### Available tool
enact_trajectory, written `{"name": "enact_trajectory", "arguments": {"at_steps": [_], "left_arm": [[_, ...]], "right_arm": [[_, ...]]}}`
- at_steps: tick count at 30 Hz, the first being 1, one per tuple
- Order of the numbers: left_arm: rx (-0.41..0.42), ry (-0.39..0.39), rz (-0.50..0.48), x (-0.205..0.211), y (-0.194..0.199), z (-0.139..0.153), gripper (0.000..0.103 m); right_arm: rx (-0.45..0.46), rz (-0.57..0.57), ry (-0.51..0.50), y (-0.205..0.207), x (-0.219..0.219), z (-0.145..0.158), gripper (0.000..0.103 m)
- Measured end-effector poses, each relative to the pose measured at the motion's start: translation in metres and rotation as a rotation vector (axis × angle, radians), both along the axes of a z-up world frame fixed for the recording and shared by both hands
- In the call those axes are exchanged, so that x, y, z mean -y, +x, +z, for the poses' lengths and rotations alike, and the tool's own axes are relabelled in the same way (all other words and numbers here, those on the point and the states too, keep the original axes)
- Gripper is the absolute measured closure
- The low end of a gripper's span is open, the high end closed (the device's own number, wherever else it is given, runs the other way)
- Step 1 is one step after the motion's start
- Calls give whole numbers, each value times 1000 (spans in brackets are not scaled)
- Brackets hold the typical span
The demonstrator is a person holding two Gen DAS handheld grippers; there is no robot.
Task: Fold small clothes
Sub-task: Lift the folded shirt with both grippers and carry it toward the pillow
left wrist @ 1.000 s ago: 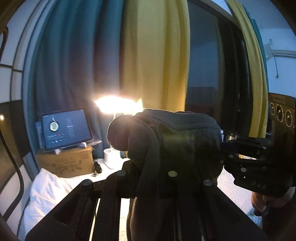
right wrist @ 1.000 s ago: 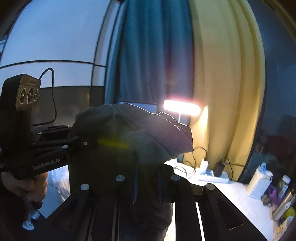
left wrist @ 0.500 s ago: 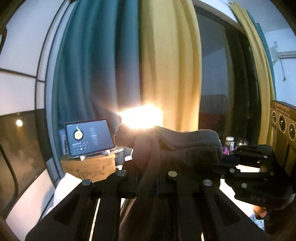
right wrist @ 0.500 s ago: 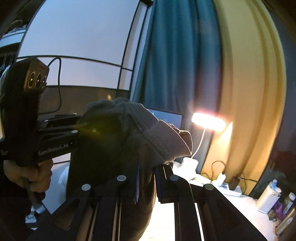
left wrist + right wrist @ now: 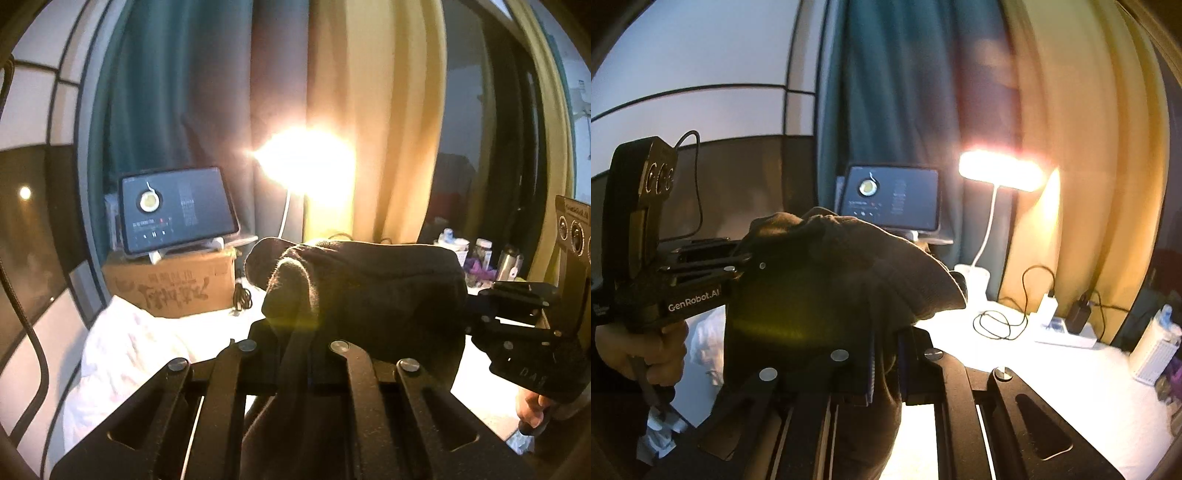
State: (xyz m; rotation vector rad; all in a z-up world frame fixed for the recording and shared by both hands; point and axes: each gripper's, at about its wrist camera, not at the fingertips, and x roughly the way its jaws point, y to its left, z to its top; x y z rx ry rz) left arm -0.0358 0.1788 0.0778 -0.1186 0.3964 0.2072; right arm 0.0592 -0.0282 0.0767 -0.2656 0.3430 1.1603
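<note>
Currently, a dark garment [image 5: 369,295] is stretched at frame centre between the left gripper [image 5: 295,354] and right gripper [image 5: 884,362], both pressed tight on it, each pointing slightly downward.

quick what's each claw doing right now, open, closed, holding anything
Left claw: closed on the dark garment.
Right claw: closed on the same dark garment, at its other end.
</note>
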Motion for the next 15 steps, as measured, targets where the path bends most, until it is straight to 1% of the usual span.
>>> {"name": "enact_trajectory", "arguments": {"at_steps": [9, 15], "left_arm": [[-98, -39, -14, -22, 48, -26, 96], [-180, -78, -8, -40, 79, -51, 96]], "right_arm": [[-77, -30, -47, 56, -36, -26, 94], [-134, -33, -95, 90, -66, -55, 94]]}}
